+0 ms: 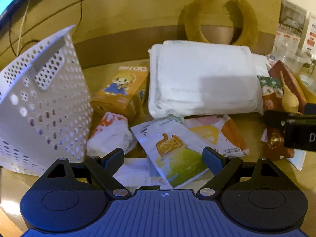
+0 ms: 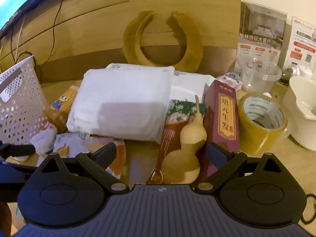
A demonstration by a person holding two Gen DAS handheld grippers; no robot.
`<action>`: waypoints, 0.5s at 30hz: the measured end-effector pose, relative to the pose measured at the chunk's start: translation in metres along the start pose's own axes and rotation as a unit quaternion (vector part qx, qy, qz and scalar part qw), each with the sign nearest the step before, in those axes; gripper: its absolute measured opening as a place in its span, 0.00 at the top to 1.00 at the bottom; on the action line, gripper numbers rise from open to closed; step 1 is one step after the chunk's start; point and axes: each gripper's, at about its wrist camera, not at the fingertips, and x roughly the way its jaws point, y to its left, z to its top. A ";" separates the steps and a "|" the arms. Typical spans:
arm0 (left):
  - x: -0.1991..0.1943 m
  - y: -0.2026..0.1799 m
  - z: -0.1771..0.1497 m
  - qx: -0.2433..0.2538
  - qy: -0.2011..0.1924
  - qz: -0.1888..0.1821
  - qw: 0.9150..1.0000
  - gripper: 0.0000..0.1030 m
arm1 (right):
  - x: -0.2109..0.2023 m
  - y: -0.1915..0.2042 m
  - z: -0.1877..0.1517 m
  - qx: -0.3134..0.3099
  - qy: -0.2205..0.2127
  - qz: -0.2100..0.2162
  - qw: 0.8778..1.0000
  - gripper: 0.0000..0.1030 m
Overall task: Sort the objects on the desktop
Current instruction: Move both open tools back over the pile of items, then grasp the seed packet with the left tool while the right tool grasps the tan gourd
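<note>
Here the pale yellow bottle gourd (image 2: 185,142), stem up, stands between the right gripper (image 2: 161,154)'s spread fingers; left gripper (image 1: 164,158), also spread, sits farther off.

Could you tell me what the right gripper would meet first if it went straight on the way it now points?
Most likely the small tan gourd, standing just ahead between the open right gripper fingers, slightly right of centre; depth is hard to judge.

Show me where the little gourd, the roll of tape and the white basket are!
gourd (image 2: 183,156): right wrist view, on its round lower belly.
roll of tape (image 2: 254,136): right wrist view, on its yellow outer side.
white basket (image 1: 45,106): left wrist view, on its holed side wall.
</note>
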 end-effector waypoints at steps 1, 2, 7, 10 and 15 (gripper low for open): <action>0.002 -0.001 0.000 -0.001 0.001 -0.002 1.000 0.09 | 0.001 -0.001 0.002 0.005 0.000 0.003 1.000 0.05; 0.005 -0.002 0.001 -0.001 0.003 -0.004 1.000 0.09 | 0.004 -0.003 0.003 0.015 0.007 0.014 1.000 0.05; 0.008 -0.001 -0.004 -0.007 0.006 -0.004 1.000 0.06 | 0.014 -0.012 -0.004 0.052 0.027 0.031 0.998 0.08; 0.009 0.003 -0.005 -0.016 0.006 -0.010 1.000 0.05 | 0.018 -0.009 -0.006 0.037 0.017 0.026 0.999 0.07; 0.014 0.004 -0.004 -0.028 0.008 -0.021 0.999 0.06 | 0.028 -0.009 0.002 0.037 0.009 0.015 0.999 0.13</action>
